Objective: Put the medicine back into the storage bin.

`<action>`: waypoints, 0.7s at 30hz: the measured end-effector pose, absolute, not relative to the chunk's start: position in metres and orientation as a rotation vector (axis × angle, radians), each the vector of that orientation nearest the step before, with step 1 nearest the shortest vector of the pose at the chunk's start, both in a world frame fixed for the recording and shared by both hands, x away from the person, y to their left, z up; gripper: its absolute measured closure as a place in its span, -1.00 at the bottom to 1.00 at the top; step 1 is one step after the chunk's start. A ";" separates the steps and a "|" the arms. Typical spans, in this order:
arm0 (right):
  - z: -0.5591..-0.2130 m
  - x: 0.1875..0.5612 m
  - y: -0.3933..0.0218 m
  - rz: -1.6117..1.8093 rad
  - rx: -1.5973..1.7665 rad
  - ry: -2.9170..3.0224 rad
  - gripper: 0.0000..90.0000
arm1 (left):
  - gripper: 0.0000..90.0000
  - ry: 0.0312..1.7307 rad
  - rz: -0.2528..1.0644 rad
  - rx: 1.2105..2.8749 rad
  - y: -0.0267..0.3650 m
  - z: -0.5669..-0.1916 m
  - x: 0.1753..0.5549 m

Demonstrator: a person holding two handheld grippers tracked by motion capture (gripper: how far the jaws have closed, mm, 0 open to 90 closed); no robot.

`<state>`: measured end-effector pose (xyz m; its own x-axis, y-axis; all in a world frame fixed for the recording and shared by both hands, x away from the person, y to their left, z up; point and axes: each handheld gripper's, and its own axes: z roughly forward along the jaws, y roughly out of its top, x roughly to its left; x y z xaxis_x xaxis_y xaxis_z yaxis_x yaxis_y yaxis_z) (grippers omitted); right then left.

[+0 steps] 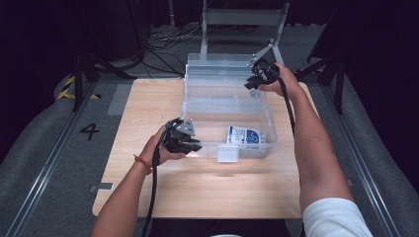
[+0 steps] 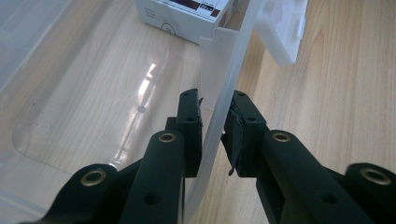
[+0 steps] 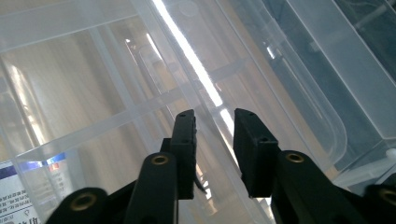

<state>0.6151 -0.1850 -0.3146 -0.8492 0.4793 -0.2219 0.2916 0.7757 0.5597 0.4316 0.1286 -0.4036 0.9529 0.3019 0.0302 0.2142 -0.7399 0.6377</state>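
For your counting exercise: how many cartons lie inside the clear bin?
1. The carton lies on the floor of the bin, near the front wall. The lid behind may hide more.

Left gripper [image 1: 190, 144] sits near-left, forearm angling in from the bottom, jaws pinched nearly together on a thin wall. Right gripper [image 1: 257, 76] is far right, arm stretched long, jaws narrow too.

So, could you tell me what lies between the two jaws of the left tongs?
The bin's clear near wall stands between the left tongs, seen in the left gripper view; the pads press on it.
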 end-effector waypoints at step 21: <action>-0.313 0.597 -0.178 0.686 0.392 2.667 0.82 | 0.72 0.356 0.166 2.427 0.133 -0.405 0.414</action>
<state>0.5971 -0.1781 -0.3130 -0.8976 0.3483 -0.2703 0.1747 0.8438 0.5074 0.4138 0.1331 -0.4054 0.9547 0.2964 0.0266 0.2113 -0.7382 0.6407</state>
